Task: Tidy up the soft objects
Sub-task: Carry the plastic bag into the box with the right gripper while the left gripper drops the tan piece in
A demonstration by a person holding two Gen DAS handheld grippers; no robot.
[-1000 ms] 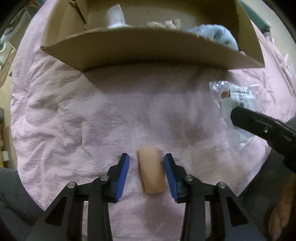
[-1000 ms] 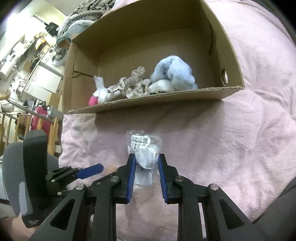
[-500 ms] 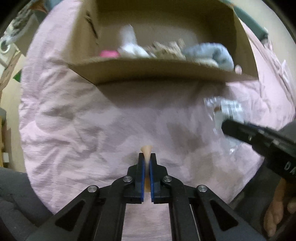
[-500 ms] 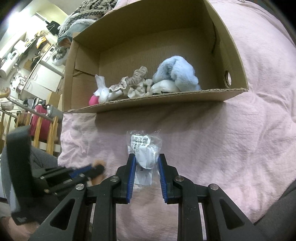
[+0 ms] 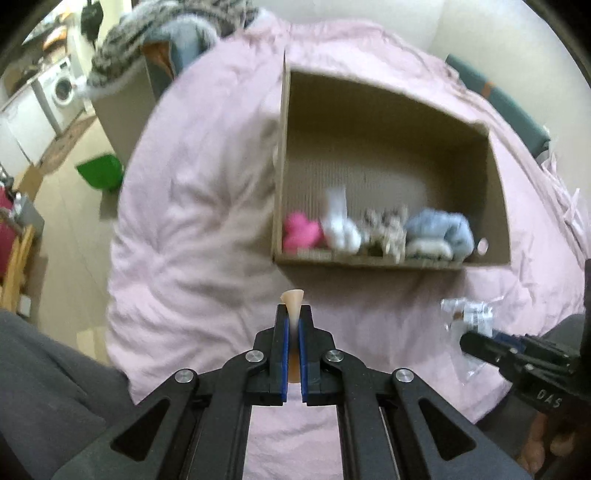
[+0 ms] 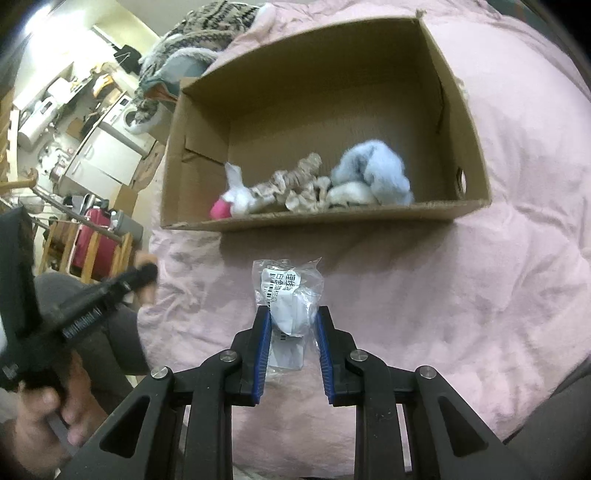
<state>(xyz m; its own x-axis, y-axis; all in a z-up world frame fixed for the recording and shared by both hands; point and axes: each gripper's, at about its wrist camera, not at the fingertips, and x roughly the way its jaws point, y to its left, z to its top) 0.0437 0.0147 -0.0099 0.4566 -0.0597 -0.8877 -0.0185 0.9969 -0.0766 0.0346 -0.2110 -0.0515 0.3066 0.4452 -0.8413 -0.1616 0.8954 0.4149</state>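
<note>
My left gripper is shut on a small beige soft piece and holds it up above the pink sheet, in front of the open cardboard box. My right gripper is shut on a clear plastic bag with a white soft item and a printed label, low over the sheet. The bag also shows in the left wrist view. The box holds a pink toy, a white one, a beige scrunchie and a light blue plush.
The pink sheet covers the bed under the box. A knitted grey blanket lies behind the box. Off the bed's left side are a red suitcase, wooden furniture, a washing machine and a green item on the floor.
My left gripper closed on the beige piece, lifted it off the sheet and rose, so the box's inside now shows. My right gripper stayed shut on the bag.
</note>
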